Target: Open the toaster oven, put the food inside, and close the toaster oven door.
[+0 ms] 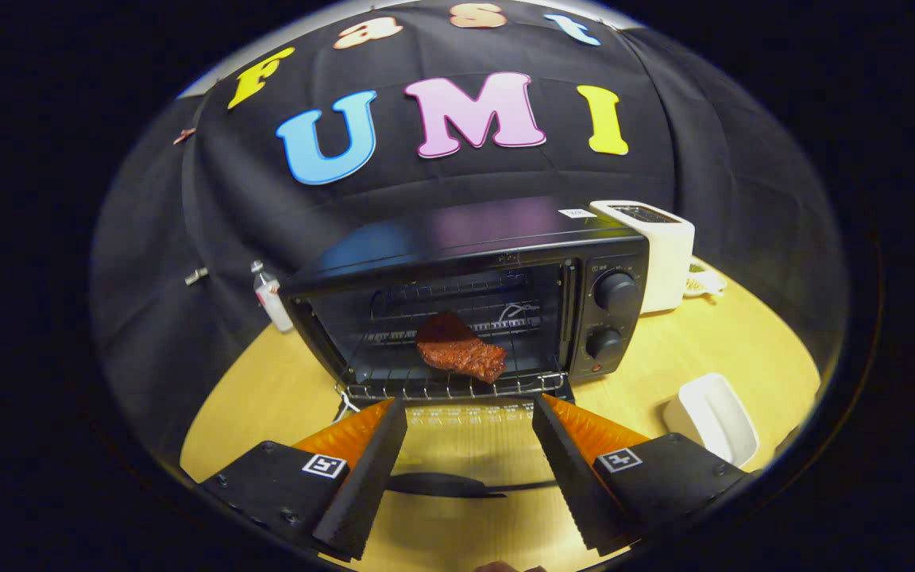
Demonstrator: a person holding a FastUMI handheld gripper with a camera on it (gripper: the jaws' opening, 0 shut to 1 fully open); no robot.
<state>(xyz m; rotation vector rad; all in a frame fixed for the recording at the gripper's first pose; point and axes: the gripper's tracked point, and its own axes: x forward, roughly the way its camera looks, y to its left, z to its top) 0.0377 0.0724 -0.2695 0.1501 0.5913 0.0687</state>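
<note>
Currently listed, gripper view. Gripper (469, 413): fingers spread wide, nothing between them, tips just short of the open oven's front edge.

Toaster oven (465, 302): black, standing on the wooden table (712, 342), straight ahead of the fingers. Its glass door (465, 453) is folded down flat toward the gripper, lying between and beneath the two fingers; the door's dark handle (442, 485) shows below the glass, between the finger bases. Two round knobs (615, 291) sit one above the other on the oven's right panel.

Food (459, 348): one reddish-brown slab, meat-like, lying on the wire rack (394, 387) inside the oven cavity, beyond the fingertips and apart from them.

White toaster (660, 254): upright, just right of and behind the oven.

White dish (712, 417): shallow, rectangular, on the table to the right of the right finger.

Small bottle (271, 298): pale with a red label, standing at the oven's left rear corner, against the black cloth wall.
</note>
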